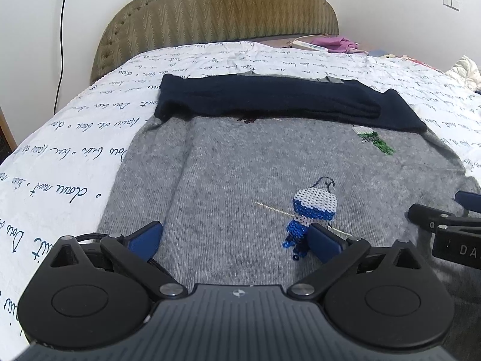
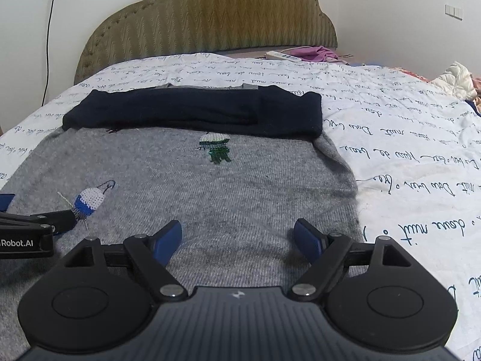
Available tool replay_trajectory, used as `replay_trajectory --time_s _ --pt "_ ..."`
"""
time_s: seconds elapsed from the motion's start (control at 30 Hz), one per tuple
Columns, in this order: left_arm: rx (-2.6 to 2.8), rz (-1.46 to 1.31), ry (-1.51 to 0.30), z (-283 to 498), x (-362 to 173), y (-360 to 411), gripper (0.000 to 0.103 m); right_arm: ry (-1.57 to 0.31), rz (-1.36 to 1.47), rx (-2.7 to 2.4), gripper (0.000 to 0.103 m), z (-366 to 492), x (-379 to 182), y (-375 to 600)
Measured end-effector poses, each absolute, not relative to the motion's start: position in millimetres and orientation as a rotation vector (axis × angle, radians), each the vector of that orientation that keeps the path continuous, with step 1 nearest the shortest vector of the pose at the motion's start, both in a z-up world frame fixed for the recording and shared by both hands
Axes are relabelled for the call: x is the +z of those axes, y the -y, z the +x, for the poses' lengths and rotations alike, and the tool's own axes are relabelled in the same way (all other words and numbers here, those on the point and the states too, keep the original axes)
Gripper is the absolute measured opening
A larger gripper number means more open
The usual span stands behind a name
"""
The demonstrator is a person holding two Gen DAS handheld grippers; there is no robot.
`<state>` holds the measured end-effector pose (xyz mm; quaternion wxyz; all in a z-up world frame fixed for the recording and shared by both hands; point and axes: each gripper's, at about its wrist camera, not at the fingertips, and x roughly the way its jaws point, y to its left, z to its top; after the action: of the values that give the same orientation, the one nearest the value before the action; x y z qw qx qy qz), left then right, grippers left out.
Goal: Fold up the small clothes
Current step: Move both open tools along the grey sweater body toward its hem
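A small grey knit sweater [image 1: 228,174] lies flat on the bed, with its navy sleeves [image 1: 270,99] folded across its far part. It bears a blue and white beaded figure [image 1: 312,210] and a green one [image 1: 375,141]. My left gripper [image 1: 236,237] is open, low over the sweater's near left part. My right gripper [image 2: 239,240] is open over the near right part of the sweater [image 2: 240,186]. The sleeves [image 2: 195,111], the blue figure [image 2: 88,200] and the green figure [image 2: 218,149] show there too. Each gripper shows at the edge of the other's view.
The bed has a white cover with dark script [image 1: 75,138] and a padded olive headboard [image 1: 219,9]. A white power strip [image 2: 282,56] and pink cloth [image 2: 315,52] lie at the far edge. More clothes [image 2: 457,81] lie at the far right. A black cable [image 1: 61,30] hangs on the wall.
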<state>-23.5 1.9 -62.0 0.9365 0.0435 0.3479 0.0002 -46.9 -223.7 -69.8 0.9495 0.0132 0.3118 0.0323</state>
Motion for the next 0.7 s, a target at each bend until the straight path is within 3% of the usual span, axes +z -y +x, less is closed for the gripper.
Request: replay_trajectory --time_s 0.7 --pt "0.000 0.105 -0.677 -32.6 -67.9 -0.1 0.103 -0.624 -0.006 0.033 0.103 -54.5 -77.7 218.4"
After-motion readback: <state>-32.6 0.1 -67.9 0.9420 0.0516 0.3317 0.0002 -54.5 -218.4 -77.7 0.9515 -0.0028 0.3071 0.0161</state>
